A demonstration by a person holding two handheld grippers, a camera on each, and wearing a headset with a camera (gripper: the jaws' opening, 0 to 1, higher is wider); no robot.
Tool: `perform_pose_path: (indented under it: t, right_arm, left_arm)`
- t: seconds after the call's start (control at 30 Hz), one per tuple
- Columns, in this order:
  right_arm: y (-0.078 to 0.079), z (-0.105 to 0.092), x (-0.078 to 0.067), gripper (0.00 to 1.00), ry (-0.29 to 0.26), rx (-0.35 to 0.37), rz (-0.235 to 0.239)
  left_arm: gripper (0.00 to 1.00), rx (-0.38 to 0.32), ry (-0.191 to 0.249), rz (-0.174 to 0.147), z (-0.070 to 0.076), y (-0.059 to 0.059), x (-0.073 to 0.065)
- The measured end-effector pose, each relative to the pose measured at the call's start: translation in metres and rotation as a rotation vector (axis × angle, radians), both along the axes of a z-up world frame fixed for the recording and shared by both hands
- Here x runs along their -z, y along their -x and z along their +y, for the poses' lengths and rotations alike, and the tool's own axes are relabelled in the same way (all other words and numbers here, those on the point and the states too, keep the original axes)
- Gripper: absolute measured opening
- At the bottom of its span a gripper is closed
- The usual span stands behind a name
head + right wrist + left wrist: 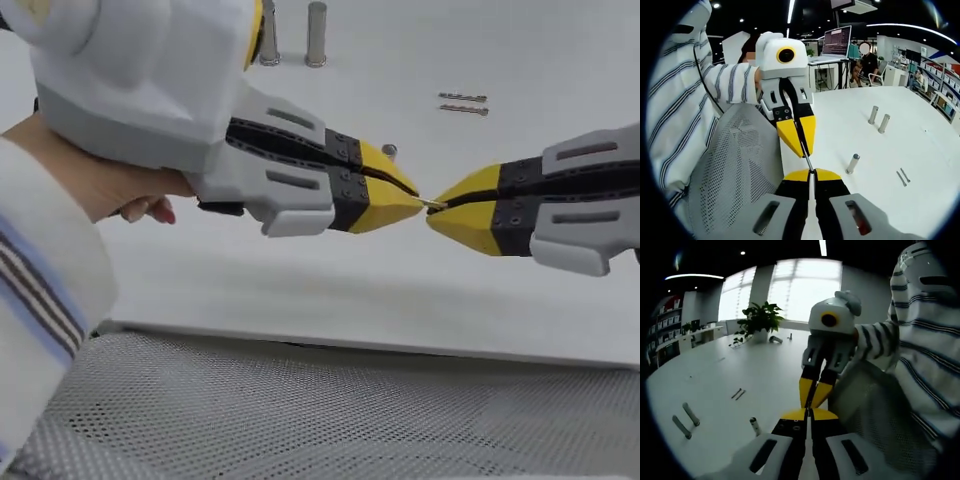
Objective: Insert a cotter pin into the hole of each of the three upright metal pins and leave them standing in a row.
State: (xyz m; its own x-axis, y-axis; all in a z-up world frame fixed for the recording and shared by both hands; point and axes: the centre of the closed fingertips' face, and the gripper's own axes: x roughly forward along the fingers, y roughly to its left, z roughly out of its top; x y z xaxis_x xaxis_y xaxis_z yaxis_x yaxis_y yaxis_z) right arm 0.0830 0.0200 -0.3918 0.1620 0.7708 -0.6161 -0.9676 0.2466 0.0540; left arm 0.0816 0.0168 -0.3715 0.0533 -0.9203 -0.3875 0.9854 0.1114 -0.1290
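Step in hand: by the look of it, a mid-air hand-over or re-grip of one cotter pin before it goes to a hole.
Left tongs point(412, 198): clenched on one end of the thin metal cotter pin point(807, 159), held above the near part of the white surface point(300, 280).
Right tongs point(438, 214): tip to tip with the left ones and apparently clenched on the pin's other end, though the contact is too small to show how deep that grip goes.
Cotter pin: off the surface, bridging the short gap between the two sets of tongs.
Nearest short silver metal pin point(853, 163): upright, just beyond the tongs.
Two further silver metal pins point(873, 114): upright and side by side, well apart from the nearest one.
Two spare cotter pins point(462, 98): lying side by side on the surface, well away from the tongs.
Progress: with three cotter pins loose, probably no metal pin is fitted yet.
Doing it well: one set of tongs should keep its pinch until the other holds the looped end squarely. The straight legs should stick out free, in line with the jaws. The freed tongs should then steady the nearest metal pin so the push does not topple it.
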Motion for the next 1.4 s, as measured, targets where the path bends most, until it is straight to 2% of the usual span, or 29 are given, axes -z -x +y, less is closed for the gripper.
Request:
perform_pose_path:
  t: [0.1, 0.2, 0.23, 0.27, 0.43, 0.47, 0.5, 0.63, 0.7, 0.73, 0.87, 0.97, 1.07, 1.1, 1.13, 1.23, 1.3, 1.4]
  right_arm:
    - [0.004, -0.001, 0.0, 0.0, 0.013, -0.029, 0.0]
    - [0.012, -0.002, 0.003, 0.0, 0.032, -0.071, 0.014]
    - [0.013, -0.002, 0.004, 0.0, 0.036, -0.077, 0.018]
    - [0.015, -0.002, 0.005, 0.0, 0.037, -0.083, 0.023]
    - [0.017, -0.001, 0.003, 0.0, 0.029, -0.082, 0.031]
    - [0.015, -0.002, 0.003, 0.0, 0.027, -0.08, 0.03]
    - [0.015, -0.002, 0.004, 0.0, 0.03, -0.082, 0.03]
    - [0.016, -0.002, 0.006, 0.0, 0.039, -0.094, 0.021]
    - [0.015, -0.002, 0.006, 0.0, 0.04, -0.094, 0.019]
    - [0.014, -0.003, 0.006, 0.0, 0.038, -0.093, 0.018]
    - [0.008, -0.005, 0.005, 0.0, 0.033, -0.081, 0.005]
    - [-0.004, -0.011, 0.008, 0.0, 0.038, -0.04, -0.005]
    - [-0.015, -0.018, 0.01, 0.0, 0.052, 0.003, -0.018]
    - [-0.02, -0.02, 0.011, 0.0, 0.058, 0.016, -0.026]
    - [-0.023, -0.022, 0.012, 0.0, 0.062, 0.026, -0.031]
    - [-0.033, -0.026, 0.015, 0.0, 0.071, 0.05, -0.038]
    - [-0.041, -0.03, 0.017, 0.0, 0.076, 0.06, -0.046]
    - [-0.052, -0.033, 0.021, 0.0, 0.082, 0.068, -0.05]
  left_arm:
    - [0.0, 0.038, -0.031, -0.022, 0.0, 0.001, 0.004]
    - [0.0, 0.076, -0.048, -0.028, -0.002, 0.005, 0.007]
    - [0.0, 0.098, -0.06, -0.052, -0.003, 0.006, 0.008]
    - [0.0, 0.109, -0.065, -0.062, -0.003, 0.007, 0.009]
    - [0.0, 0.113, -0.089, -0.047, -0.001, 0.007, 0.016]
    - [0.0, 0.102, -0.085, -0.009, 0.0, 0.007, 0.017]
    - [0.0, 0.093, -0.083, 0.002, 0.0, 0.006, 0.017]
    - [0.0, 0.095, -0.093, -0.019, 0.001, 0.004, 0.018]
    - [0.0, 0.094, -0.106, -0.022, 0.001, 0.015, 0.017]
    - [0.01, 0.088, -0.114, -0.029, 0.001, 0.014, 0.019]
    - [0.15, 0.058, -0.129, -0.039, 0.005, 0.007, 0.022]
    - [0.17, 0.014, -0.138, -0.007, 0.009, -0.001, 0.025]
    - [0.25, -0.017, -0.151, -0.009, 0.014, -0.011, 0.029]
    - [0.26, -0.027, -0.153, -0.025, 0.016, -0.018, 0.03]
    - [0.25, -0.035, -0.15, -0.025, 0.016, -0.02, 0.031]
    - [0.26, -0.06, -0.146, -0.014, 0.018, -0.028, 0.031]
    - [0.29, -0.078, -0.157, -0.013, 0.022, -0.036, 0.035]
    - [0.3, -0.092, -0.13, 0.008, 0.02, -0.04, 0.033]
